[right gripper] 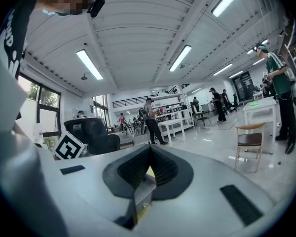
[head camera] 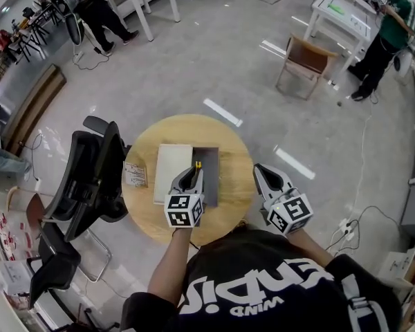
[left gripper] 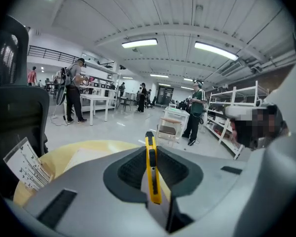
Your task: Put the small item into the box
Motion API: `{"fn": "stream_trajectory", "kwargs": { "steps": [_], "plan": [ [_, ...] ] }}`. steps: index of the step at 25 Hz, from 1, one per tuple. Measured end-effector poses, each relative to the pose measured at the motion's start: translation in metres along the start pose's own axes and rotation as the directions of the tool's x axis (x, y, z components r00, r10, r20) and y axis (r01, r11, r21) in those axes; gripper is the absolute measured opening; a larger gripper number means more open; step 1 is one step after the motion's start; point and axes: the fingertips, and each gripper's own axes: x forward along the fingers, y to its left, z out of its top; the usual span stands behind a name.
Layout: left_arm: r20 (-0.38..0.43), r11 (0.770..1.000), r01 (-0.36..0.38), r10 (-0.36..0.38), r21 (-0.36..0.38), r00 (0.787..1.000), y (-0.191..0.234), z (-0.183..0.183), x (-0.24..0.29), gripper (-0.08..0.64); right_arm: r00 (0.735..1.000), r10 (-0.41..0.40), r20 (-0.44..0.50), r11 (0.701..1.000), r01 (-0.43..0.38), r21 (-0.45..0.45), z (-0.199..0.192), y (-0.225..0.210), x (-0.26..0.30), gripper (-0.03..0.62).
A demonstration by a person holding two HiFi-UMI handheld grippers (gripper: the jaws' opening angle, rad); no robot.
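Observation:
A small yellow utility knife (left gripper: 152, 181) stands upright between the jaws of my left gripper (left gripper: 150, 149), which is shut on it. In the head view the left gripper (head camera: 196, 169) hovers over the dark grey open box (head camera: 211, 159) on the round wooden table (head camera: 235, 151), and the knife's yellow tip (head camera: 198, 164) pokes out over the box. A white lid (head camera: 173, 171) lies flat against the box's left side. My right gripper (head camera: 261, 168) is at the table's right edge, off the box. Its jaws (right gripper: 149, 148) are shut with nothing in them.
A small printed card (head camera: 135, 174) lies on the table's left part, also seen in the left gripper view (left gripper: 27, 164). A black office chair (head camera: 90, 178) stands against the table's left edge. A wooden chair (head camera: 304, 61) and white tables stand farther off.

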Motion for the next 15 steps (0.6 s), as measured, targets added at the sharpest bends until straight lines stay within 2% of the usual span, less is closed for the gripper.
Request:
{"fn": "stream_trajectory", "kwargs": {
  "steps": [8,15],
  "plan": [
    [-0.158,1.0,-0.003,0.001,-0.017,0.987,0.009,-0.054,0.035,0.071,1.0,-0.026,-0.01,1.0,0.027,0.005,-0.005,-0.003,-0.005,0.0],
    [-0.322,0.999,0.003,-0.015,-0.039,0.947,0.005,-0.099,0.06,0.071,0.999,-0.034,-0.012,0.999,0.034,0.007,-0.006,-0.005,-0.006,0.0]
  ]
}}
